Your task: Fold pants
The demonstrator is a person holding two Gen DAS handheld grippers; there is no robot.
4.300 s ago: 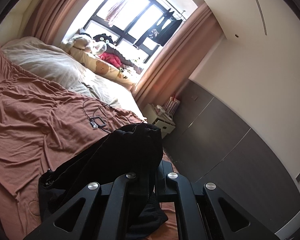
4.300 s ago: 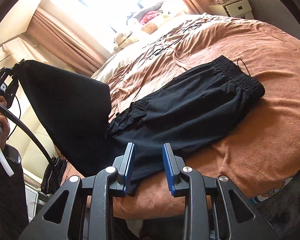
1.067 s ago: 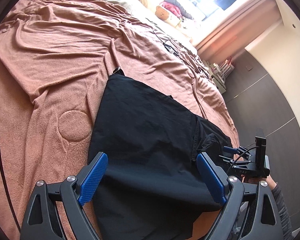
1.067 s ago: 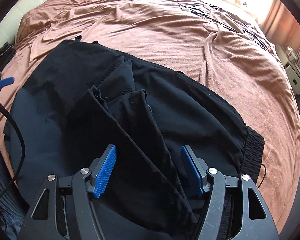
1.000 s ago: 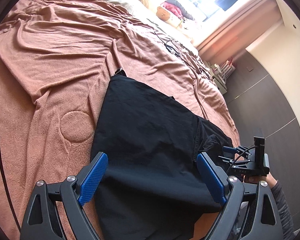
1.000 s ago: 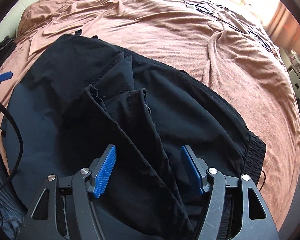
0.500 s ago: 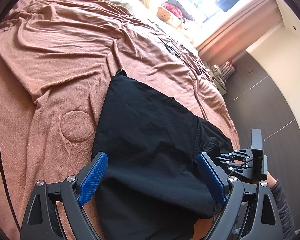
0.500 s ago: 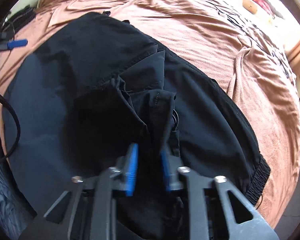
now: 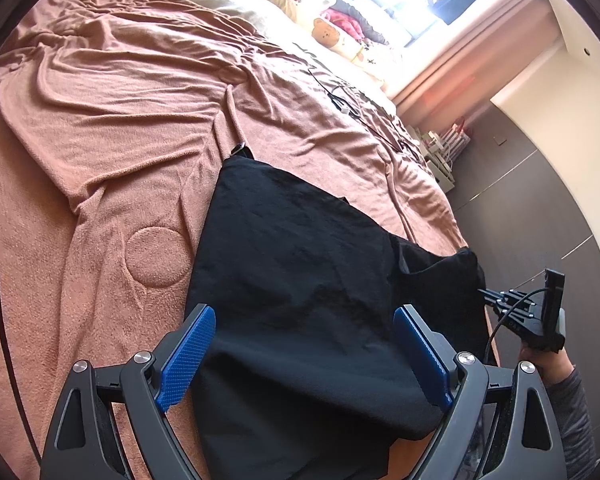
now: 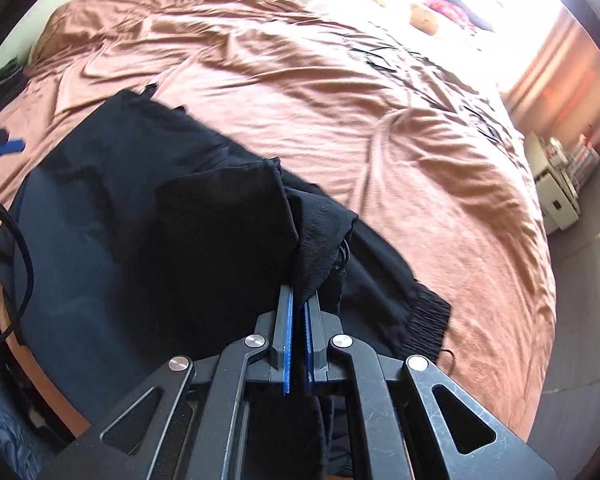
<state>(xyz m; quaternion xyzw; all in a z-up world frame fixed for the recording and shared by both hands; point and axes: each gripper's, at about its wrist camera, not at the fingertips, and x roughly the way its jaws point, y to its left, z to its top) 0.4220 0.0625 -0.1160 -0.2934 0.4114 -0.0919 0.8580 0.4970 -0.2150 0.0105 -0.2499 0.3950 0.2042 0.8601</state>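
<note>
The pants point(image 9: 300, 280) lie spread on the bedspread point(image 9: 120, 140) directly ahead of and beneath both grippers, with the elastic waistband point(image 10: 428, 320) just to the right of the right gripper's fingers and the broad leg panel running forward from between the left gripper's fingers. The right gripper point(image 10: 298, 316) is clamped tight on a bunched fold of the black fabric, which drapes over and to the left of its blue pads point(image 10: 287, 340). The left gripper point(image 9: 304, 356) stands wide apart, its pads either side of the cloth and gripping nothing. The step in hand appears to be carrying the pinched fold across the garment. To do it well, the right gripper should probably lift only enough to clear the lower layer, then travel straight so that edges align; a skewed pull would likely drag the whole garment. The left gripper could usefully pin or smooth the near panel.
</note>
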